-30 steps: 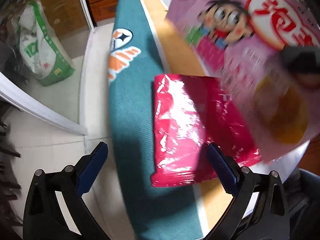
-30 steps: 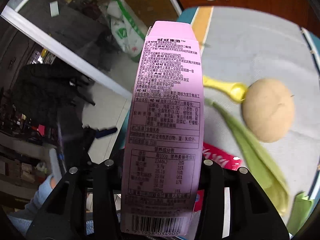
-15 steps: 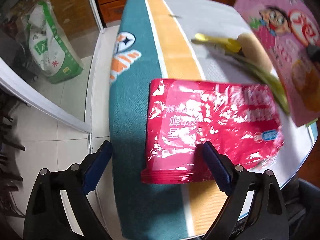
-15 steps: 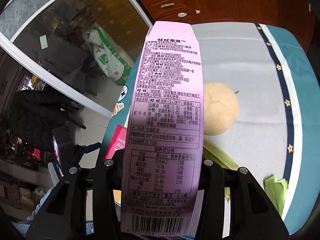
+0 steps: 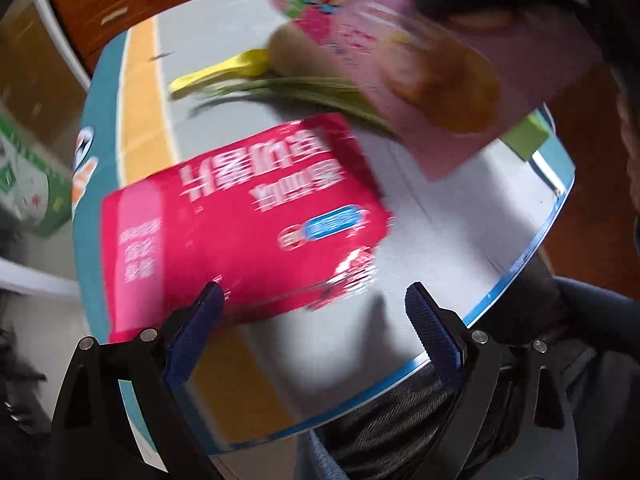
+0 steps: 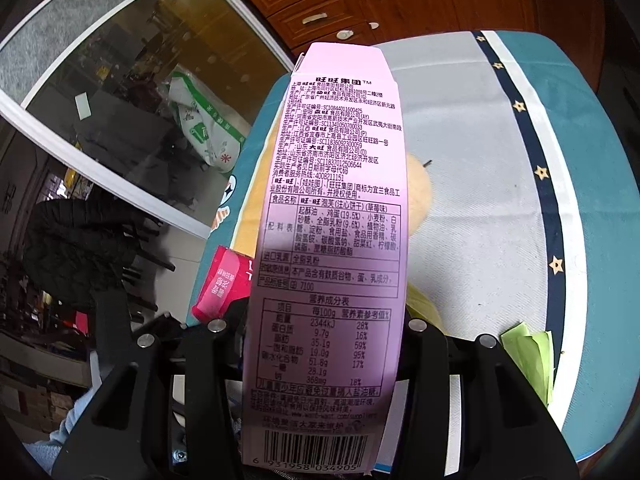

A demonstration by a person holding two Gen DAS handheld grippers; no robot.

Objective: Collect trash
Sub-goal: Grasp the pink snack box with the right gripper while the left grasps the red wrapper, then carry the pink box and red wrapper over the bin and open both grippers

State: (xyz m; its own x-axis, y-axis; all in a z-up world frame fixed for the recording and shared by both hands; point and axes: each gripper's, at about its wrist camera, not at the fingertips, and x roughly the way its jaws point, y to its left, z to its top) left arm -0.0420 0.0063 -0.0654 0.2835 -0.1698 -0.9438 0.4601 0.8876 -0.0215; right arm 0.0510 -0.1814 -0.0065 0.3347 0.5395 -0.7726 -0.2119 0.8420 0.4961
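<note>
A red foil snack packet (image 5: 240, 220) lies flat on the round table (image 5: 460, 240). My left gripper (image 5: 314, 300) hovers open over the packet's near right corner. Its left fingertip (image 5: 208, 304) overlaps the packet's near edge, and bare cloth lies under its right one. My right gripper (image 6: 324, 332) is shut on a tall pink snack box (image 6: 332, 240), held above the table. The left wrist view has that box (image 5: 420, 60) at the upper right. The red packet (image 6: 224, 280) peeks out left of the box.
A yellow spoon (image 5: 224, 72), long green leaves (image 5: 304, 92) and a round beige lump (image 6: 418, 196) lie farther back on the cloth. A green scrap (image 6: 528, 356) sits by the right rim. Wooden drawers (image 6: 340, 4) stand behind. A white-green sack (image 6: 200, 128) is on the floor at left.
My left gripper has swung right, from the table's left edge to over the packet's right corner. The right gripper has carried the pink box rightward, still gripping it.
</note>
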